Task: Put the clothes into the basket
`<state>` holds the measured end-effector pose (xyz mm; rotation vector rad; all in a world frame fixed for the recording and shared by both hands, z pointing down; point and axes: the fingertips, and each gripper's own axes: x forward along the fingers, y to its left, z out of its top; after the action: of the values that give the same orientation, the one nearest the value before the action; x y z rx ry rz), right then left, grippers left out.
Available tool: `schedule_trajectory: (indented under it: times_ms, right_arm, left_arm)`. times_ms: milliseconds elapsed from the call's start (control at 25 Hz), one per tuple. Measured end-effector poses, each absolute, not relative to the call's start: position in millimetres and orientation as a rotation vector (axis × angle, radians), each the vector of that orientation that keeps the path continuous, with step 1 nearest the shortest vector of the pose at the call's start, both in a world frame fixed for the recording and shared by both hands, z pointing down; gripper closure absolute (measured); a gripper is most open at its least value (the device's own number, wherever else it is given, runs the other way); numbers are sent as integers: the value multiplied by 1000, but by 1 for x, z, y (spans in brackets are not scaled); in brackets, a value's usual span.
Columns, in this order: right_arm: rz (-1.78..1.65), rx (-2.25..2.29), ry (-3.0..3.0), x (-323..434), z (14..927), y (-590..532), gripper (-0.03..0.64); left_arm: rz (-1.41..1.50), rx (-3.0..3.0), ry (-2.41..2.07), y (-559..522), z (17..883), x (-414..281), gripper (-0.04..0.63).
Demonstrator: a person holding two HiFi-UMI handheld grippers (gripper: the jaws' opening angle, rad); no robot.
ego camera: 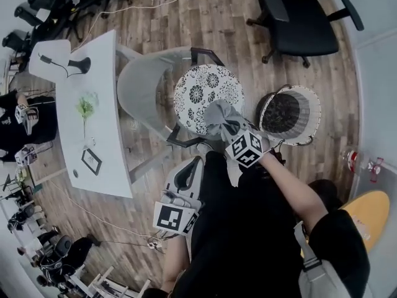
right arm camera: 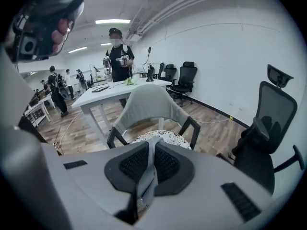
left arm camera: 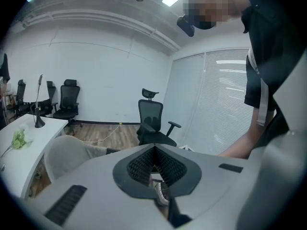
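Note:
A grey garment (ego camera: 218, 114) hangs bunched over the front edge of a chair's patterned seat cushion (ego camera: 201, 90), and my right gripper (ego camera: 231, 130) is shut on it. In the right gripper view a strip of the grey garment (right arm camera: 147, 178) is pinched between the black pads of the right gripper (right arm camera: 152, 146). The round wicker basket (ego camera: 312, 113) stands on the floor just right of that gripper, its dark inside showing. My left gripper (ego camera: 193, 164) is lower left, near the chair's front, jaws together and holding nothing. In its own view the left gripper (left arm camera: 154, 151) points toward a black office chair.
The grey-backed chair (ego camera: 144, 82) stands between a white table (ego camera: 93, 110) and the basket. A black office chair (ego camera: 304, 17) is at the far right. A yellow board (ego camera: 367, 211) lies at the right edge. People stand beyond the white table (right arm camera: 103, 95).

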<state>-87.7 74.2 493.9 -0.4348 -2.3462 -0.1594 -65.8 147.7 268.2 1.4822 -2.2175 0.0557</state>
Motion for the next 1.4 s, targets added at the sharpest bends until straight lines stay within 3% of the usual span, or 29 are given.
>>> schedule_trajectory:
  times_ms: [640, 1400]
  right_arm:
    - [-5, 90, -2456, 18, 443, -64, 588]
    - [176, 576, -2336, 161, 477, -168, 588]
  left_arm:
    - [104, 1877, -1929, 33, 265, 5, 586]
    - [348, 2291, -1531, -59, 280, 124, 586]
